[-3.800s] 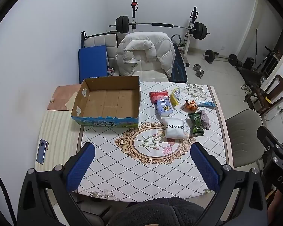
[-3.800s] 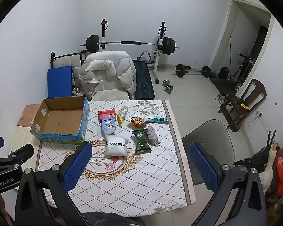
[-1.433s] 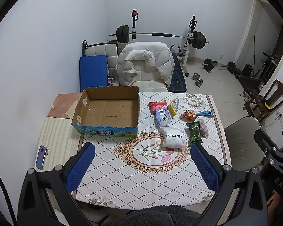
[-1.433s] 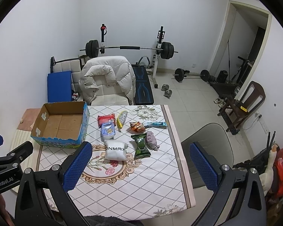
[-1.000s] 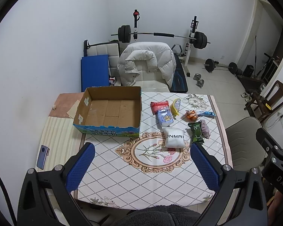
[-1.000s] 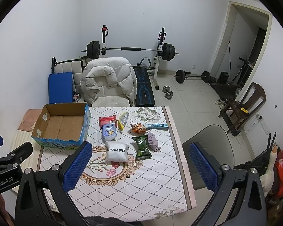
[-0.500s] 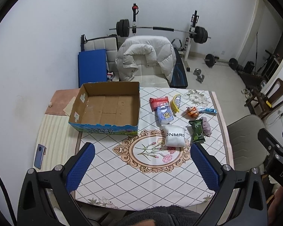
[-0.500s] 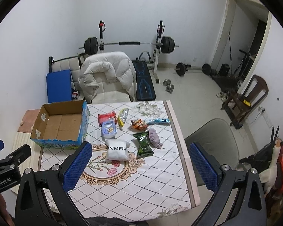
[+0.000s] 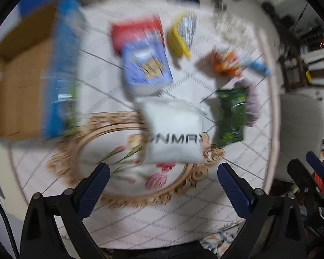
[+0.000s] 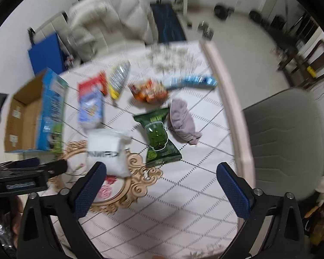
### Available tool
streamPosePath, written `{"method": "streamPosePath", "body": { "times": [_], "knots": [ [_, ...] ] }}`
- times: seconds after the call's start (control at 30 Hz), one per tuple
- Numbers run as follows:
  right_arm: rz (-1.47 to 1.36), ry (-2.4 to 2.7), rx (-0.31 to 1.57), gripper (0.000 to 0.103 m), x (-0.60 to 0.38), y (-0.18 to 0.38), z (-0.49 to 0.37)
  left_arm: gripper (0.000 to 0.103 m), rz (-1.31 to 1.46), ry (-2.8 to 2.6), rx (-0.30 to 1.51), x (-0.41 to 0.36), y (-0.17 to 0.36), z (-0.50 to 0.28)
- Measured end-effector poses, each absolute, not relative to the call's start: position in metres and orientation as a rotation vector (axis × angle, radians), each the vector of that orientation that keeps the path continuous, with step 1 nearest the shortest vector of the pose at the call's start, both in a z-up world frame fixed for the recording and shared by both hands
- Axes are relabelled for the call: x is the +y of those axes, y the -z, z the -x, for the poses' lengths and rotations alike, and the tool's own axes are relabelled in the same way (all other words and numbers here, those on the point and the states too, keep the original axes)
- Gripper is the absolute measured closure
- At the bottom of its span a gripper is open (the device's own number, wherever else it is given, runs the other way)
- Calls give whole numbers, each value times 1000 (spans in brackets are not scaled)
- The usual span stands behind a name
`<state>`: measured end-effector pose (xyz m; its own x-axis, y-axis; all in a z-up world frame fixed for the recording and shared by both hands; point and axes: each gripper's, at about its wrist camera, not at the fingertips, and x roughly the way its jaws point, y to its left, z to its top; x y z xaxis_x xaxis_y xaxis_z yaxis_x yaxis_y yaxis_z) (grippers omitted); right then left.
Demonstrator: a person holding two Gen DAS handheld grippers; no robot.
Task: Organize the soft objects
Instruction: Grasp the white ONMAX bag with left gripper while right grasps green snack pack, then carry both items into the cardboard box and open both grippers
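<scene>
The left gripper (image 9: 162, 176) is being held low over the table (image 9: 267, 99), aimed down at the white pack (image 9: 173, 133), with its fingers spread wide and nothing between them. The right gripper (image 10: 161, 178) is being held above the near part of the table, its fingers likewise spread wide and gripping nothing; the green pack (image 10: 158, 137) is lying just ahead of its gap. Both views are being smeared by motion blur.

The soft items are being shown scattered on the patterned tablecloth. The white pack, puffy and pillow-like with dark lettering, is lying on the rim of the gold oval motif (image 9: 110, 196). Just behind it a blue pack (image 9: 145, 69) is overlapping a red pack (image 9: 136, 30). A yellow packet (image 9: 180, 37) is lying beside the red one. Further right, an orange packet (image 10: 150, 90) and a thin blue wrapper (image 10: 191, 79) are lying close together. The green pack is lying right of the white one, with a crumpled grey cloth (image 10: 182, 122) touching its right side.

An open cardboard box (image 10: 30, 116) with blue printed sides is standing at the left of the table, beside the blue pack. A grey chair (image 10: 285, 142) is standing at the right edge.
</scene>
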<state>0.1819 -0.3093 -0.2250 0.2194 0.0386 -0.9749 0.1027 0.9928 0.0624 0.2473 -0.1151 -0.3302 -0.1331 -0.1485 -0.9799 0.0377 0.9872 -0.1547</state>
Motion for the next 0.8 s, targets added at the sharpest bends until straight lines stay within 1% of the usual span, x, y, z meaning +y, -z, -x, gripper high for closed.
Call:
{"method": "streamPosePath", "body": {
  "times": [0.03,0.07,0.17,0.23,0.27,0.3,0.33,0.4,0.43,0.47,0.5,0.53,0.67,0.8],
  "knots": [
    [-133,33,1385,10,-313,249,-194,1,80,165,1732,-122,349,-253],
    [-144,20,1417,12,-315,269,-204,1,81,168,1769,-127,364,-258],
    [-169,-10,1485,12,-319,314,-223,1,76,161,1844,-136,404,-268],
    [-163,-21,1531,12,-317,338,-234,11,101,169,1846,-139,415,-271],
    [-161,-28,1544,12,-315,348,-238,24,124,188,1842,-140,415,-270],
    [-151,-38,1565,12,-313,359,-243,27,126,185,1839,-141,412,-269],
    [-142,-47,1585,12,-310,370,-248,31,119,169,1829,-141,407,-267],
    [-140,-34,1615,25,-309,387,-255,35,119,152,1808,-139,399,-263],
    [-146,-30,1650,45,-309,397,-259,36,105,136,1796,-137,391,-260],
    [-161,-38,1671,55,-309,401,-259,36,86,124,1781,-135,386,-257],
    [-173,-37,1674,58,-309,402,-258,37,71,110,1753,-131,374,-253],
    [-167,-28,1660,63,-308,399,-255,37,67,104,1738,-129,368,-250],
    [-209,-29,1655,67,-302,380,-241,37,105,82,1662,-101,317,-238],
    [-245,-92,1592,67,-274,331,-226,37,175,86,1563,-52,246,-236]
  ]
}}
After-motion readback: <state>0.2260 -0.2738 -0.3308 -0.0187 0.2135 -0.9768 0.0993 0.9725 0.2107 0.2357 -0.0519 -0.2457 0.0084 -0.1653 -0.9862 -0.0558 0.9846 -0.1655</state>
